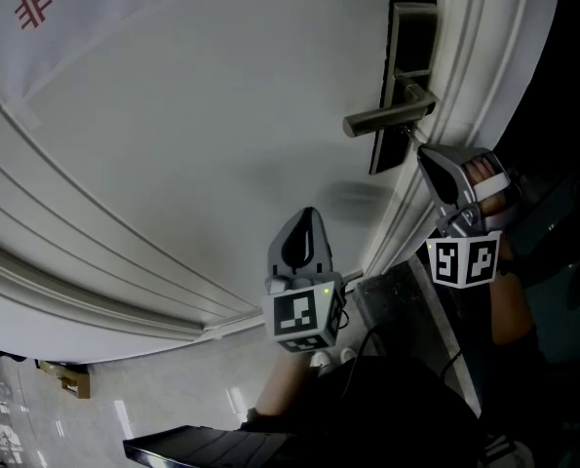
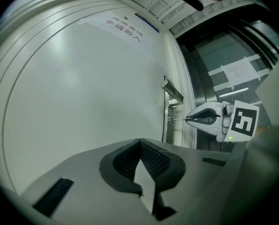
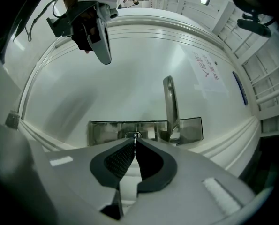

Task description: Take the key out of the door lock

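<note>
Key (image 3: 136, 135) is pinched at the tips of your right gripper (image 3: 135, 142), so an off-axis pull may jam or drop it; your left gripper (image 2: 140, 141) hangs pressed together, empty.

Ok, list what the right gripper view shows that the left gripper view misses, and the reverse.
Only the right gripper view: the right hand-held gripper seen along its own jaws, shut on the key, with the lock plate face-on.
Only the left gripper view: the left hand-held gripper seen along its own jaws, shut and empty, and the key from the side, bridging the other gripper and the lock.
Both: the white door, the handle and the red-lettered sign.
</note>
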`<move>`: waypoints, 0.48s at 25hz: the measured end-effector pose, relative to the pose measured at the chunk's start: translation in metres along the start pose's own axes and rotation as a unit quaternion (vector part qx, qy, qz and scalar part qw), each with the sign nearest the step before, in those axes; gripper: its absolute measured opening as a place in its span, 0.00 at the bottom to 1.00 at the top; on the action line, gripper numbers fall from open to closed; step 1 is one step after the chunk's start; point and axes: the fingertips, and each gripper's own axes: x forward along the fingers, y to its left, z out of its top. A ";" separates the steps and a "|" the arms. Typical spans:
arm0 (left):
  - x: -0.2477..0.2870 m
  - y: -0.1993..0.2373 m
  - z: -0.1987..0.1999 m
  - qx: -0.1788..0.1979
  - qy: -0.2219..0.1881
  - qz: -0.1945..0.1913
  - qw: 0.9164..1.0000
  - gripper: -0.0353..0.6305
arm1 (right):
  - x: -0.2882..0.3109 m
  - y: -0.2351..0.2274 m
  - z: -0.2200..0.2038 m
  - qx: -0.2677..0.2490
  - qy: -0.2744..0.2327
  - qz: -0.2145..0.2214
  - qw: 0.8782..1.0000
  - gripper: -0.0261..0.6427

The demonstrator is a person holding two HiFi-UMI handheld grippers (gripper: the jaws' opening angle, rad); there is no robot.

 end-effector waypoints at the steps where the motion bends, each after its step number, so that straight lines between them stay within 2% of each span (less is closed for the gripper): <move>1: 0.000 -0.001 0.000 0.000 0.001 0.000 1.000 0.05 | -0.002 0.000 0.000 0.002 0.000 -0.001 1.000 0.06; 4: -0.001 -0.002 -0.001 0.002 0.002 -0.002 1.000 0.05 | -0.009 -0.002 0.002 0.016 -0.003 -0.005 1.000 0.06; 7: -0.002 -0.003 -0.002 0.002 0.003 -0.002 1.000 0.05 | -0.015 -0.001 0.009 0.052 -0.015 -0.007 0.998 0.06; 10: -0.002 -0.004 -0.003 0.004 0.004 -0.001 1.000 0.05 | -0.018 0.002 0.014 0.115 -0.026 -0.008 0.993 0.06; 12: -0.002 -0.004 -0.005 0.006 0.007 0.000 1.000 0.05 | -0.019 0.006 0.017 0.171 -0.030 -0.011 0.985 0.06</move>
